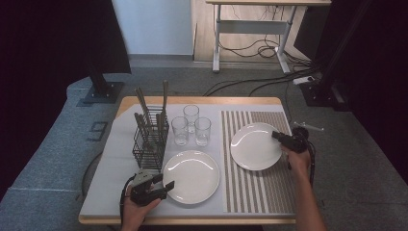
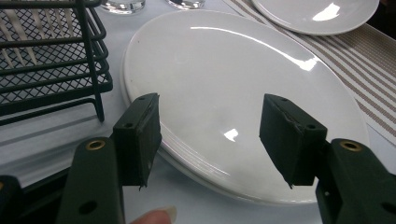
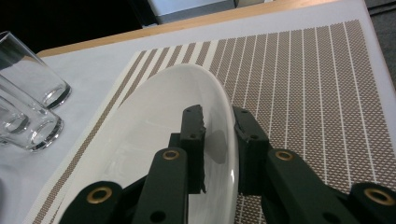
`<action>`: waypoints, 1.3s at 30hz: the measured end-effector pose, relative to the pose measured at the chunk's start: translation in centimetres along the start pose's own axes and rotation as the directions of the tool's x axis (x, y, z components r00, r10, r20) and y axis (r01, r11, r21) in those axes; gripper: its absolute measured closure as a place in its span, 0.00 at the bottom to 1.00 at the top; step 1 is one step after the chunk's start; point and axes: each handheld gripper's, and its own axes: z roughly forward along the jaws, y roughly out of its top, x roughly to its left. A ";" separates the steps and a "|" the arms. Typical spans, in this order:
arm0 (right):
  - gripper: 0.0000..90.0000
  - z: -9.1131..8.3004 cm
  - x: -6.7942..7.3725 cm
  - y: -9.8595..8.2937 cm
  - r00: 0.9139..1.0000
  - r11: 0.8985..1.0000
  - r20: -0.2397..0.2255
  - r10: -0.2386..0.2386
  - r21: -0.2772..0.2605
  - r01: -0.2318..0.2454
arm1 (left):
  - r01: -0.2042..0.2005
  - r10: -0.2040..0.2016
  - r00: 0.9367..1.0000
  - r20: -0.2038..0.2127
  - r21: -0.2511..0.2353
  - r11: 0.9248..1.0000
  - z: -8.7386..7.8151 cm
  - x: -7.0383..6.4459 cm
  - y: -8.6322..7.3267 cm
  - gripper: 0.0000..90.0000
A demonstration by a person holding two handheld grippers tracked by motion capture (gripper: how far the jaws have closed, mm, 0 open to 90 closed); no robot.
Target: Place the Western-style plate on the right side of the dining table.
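Right tongs (image 3: 219,149) clamped on tilted plate (image 3: 154,140) rim, left tongs (image 2: 210,135) wide over second plate (image 2: 224,79)

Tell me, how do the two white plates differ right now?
The right plate lies on the striped mat; the left plate sits on the plain grey cloth. The right gripper is shut on the right plate's rim; the left gripper hangs open over the left plate's near edge. Both are round, white and empty.

You see a grey carpet floor (image 1: 57,159) around the wooden table (image 1: 202,100), a pale wall (image 1: 154,26) far off, a desk (image 1: 250,29) with cables (image 1: 255,50) underneath, and dark curtains (image 1: 43,43) left and right.
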 end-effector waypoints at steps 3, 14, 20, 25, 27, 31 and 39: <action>0.84 0.1 -0.3 -0.2 1.000 1.000 -0.006 0.008 0.001 -0.008 | -0.002 0.002 1.000 0.000 0.004 1.000 0.1 0.0 0.0 0.43; 0.83 0.5 -1.3 -0.8 0.999 0.999 -0.015 0.037 0.011 -0.037 | -0.002 0.001 1.000 0.002 0.004 1.000 0.1 -0.1 0.0 0.43; 0.82 0.7 -1.6 -1.1 0.999 0.999 -0.007 0.044 0.019 -0.044 | -0.001 0.001 1.000 0.002 0.004 1.000 0.2 -0.1 0.0 0.43; 0.81 0.9 -1.9 -1.3 0.999 0.999 -0.003 0.046 0.029 -0.046 | -0.002 0.002 1.000 0.002 0.004 1.000 0.2 -0.1 0.0 0.43; 0.81 0.9 -2.0 -1.4 0.999 0.998 -0.004 0.049 0.033 -0.048 | -0.002 0.002 1.000 0.002 0.004 1.000 0.2 -0.1 0.0 0.43; 0.80 0.9 -2.1 -1.4 0.999 0.998 -0.003 0.045 0.036 -0.045 | -0.002 0.002 1.000 0.003 0.004 1.000 0.2 -0.2 0.0 0.43; 0.80 1.1 -2.3 -1.5 0.999 0.998 0.004 0.051 0.048 -0.051 | -0.003 0.003 1.000 0.003 -0.001 1.000 0.1 -0.2 0.0 0.43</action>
